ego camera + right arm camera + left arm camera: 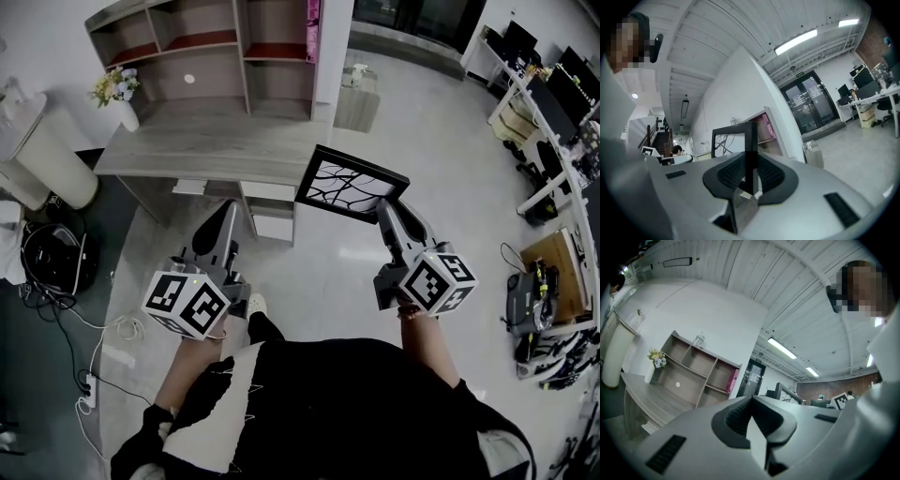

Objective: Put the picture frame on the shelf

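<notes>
The right tongs (383, 210) grip the picture frame (349, 184) by its right edge at centre, the shelf (202, 79) lying upper left; left tongs (228, 215) closed, empty.

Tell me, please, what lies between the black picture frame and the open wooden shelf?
Just the bare grey wooden desktop, as the head view shows.
</notes>
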Tool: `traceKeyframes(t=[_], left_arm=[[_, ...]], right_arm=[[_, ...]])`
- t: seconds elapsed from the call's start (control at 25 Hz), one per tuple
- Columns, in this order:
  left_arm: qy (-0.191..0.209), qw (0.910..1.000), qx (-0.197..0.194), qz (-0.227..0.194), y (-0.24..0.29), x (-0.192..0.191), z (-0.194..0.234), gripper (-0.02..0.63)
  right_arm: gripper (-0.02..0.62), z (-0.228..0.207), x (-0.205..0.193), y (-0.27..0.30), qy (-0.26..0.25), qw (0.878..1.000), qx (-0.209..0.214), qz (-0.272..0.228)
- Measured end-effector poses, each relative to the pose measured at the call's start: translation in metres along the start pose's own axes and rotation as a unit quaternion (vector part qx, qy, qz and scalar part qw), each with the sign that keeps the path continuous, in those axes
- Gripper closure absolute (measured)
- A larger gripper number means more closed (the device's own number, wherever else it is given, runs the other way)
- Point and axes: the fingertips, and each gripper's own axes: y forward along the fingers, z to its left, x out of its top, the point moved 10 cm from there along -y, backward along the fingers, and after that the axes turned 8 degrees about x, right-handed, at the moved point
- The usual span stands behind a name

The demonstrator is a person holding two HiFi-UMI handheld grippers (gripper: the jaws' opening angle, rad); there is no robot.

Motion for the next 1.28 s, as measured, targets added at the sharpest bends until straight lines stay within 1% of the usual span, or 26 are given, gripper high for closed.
traceKeyframes(t=[0.12,0.4,0.6,0.84,1.0,1.12,1.28], left_arm=[[0.000,1.0000,-0.006,0.001,0.027,0.012,0.022,0.595],[0.012,0.9997,-0.018,-0.009,0.053,0.016,0.045,0.595],[0.011,0.9997,-0.020,-0.007,0.096,0.047,0.093,0.595],[0.012,0.9995,-0.029,-0.011,0.132,0.072,0.134,0.595],[0.014,0.9993,-0.034,-0.012,0.149,0.082,0.163,0.595],[0.014,0.9994,-0.027,-0.018,0.157,0.092,0.187,0.594],[0.013,0.9995,-0.020,-0.021,0.163,0.102,0.211,0.594]], right_arm=[[0.514,-0.003,0.005,0.032,-0.001,1.000,-0.004,-0.002],[0.514,-0.014,-0.002,0.060,-0.004,1.000,-0.007,-0.021],[0.514,-0.012,0.014,0.126,-0.005,0.999,-0.016,-0.027],[0.514,-0.010,0.024,0.178,-0.013,0.999,-0.025,-0.038],[0.514,-0.010,0.026,0.208,-0.016,0.998,-0.032,-0.050],[0.514,-0.010,0.027,0.229,-0.022,0.998,-0.036,-0.054],[0.514,-0.012,0.023,0.249,-0.018,0.997,-0.047,-0.054]])
